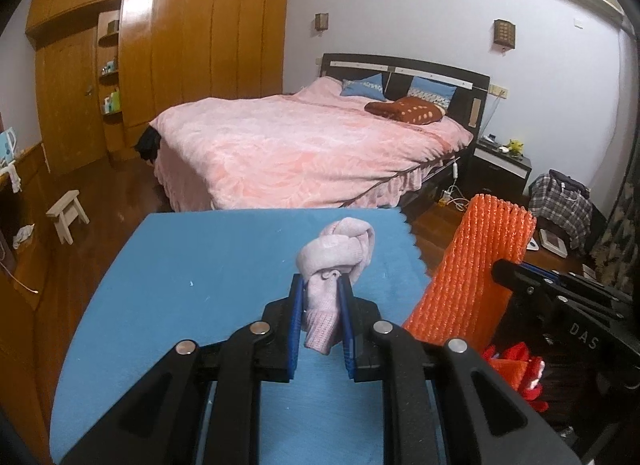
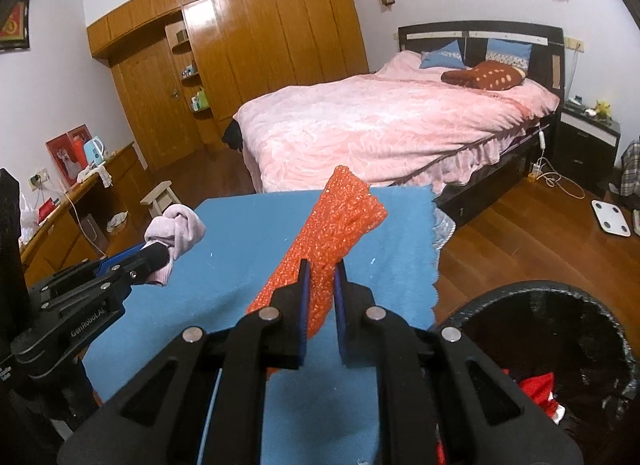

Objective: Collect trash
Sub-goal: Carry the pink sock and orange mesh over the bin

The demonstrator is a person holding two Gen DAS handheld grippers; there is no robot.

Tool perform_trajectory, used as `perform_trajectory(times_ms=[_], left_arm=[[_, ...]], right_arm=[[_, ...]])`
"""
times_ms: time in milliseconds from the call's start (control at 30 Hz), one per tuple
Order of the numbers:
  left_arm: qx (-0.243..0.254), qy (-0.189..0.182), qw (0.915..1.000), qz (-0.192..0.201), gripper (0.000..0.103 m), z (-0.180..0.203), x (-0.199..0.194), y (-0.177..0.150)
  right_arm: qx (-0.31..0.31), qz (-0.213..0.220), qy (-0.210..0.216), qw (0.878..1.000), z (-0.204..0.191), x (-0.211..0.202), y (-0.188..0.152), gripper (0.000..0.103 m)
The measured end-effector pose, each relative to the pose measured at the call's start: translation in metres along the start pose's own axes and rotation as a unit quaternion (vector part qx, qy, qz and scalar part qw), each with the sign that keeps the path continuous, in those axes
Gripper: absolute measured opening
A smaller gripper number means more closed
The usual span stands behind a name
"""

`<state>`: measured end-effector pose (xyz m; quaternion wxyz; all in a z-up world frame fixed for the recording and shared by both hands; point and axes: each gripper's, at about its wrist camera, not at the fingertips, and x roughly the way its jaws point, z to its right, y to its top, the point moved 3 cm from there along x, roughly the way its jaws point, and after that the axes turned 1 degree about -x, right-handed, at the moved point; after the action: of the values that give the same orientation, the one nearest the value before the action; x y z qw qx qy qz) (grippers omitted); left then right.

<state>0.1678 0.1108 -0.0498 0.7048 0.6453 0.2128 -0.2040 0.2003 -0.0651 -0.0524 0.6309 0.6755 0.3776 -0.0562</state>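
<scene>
My left gripper point(image 1: 323, 285) is shut on a knotted pale pink sock point(image 1: 338, 253), lifted above the blue cloth-covered table point(image 1: 192, 265). In the right wrist view the same pink sock point(image 2: 176, 229) and the left gripper point(image 2: 154, 257) show at the left. My right gripper point(image 2: 320, 269) is shut on an orange foam net sleeve point(image 2: 336, 225), also held above the blue table point(image 2: 240, 233). That orange sleeve point(image 1: 476, 265) stands tall at the right of the left wrist view. A black-lined trash bin point(image 2: 560, 345) with red scraps inside sits low right, beside the table.
A bed with a pink cover point(image 1: 304, 145) stands beyond the table. A wooden wardrobe point(image 1: 172, 45) lines the far wall. A small wooden stool point(image 1: 66, 213) and a dark nightstand point(image 1: 500, 169) stand on the wood floor. A white scale point(image 2: 610, 217) lies right.
</scene>
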Motion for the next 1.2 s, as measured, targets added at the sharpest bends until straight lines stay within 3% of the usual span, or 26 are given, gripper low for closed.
perform_trajectory(times_ms=[300,633,1200], left_arm=[[0.013,-0.03,0.9994,0.007,0.017,0.038,-0.022,-0.003],[0.051,-0.07,0.9962,0.015,0.017,0.095,-0.035,-0.002],[0.103,-0.147,0.9838,-0.002,0.017,0.196,-0.013,-0.021]], right_arm=[[-0.003,0.02,-0.018,1.0,0.016,-0.051,-0.001,0.011],[0.013,0.043,-0.056,0.997,0.059,-0.104,-0.011,0.011],[0.046,0.034,-0.151,0.987,0.156,-0.152,-0.054,0.011]])
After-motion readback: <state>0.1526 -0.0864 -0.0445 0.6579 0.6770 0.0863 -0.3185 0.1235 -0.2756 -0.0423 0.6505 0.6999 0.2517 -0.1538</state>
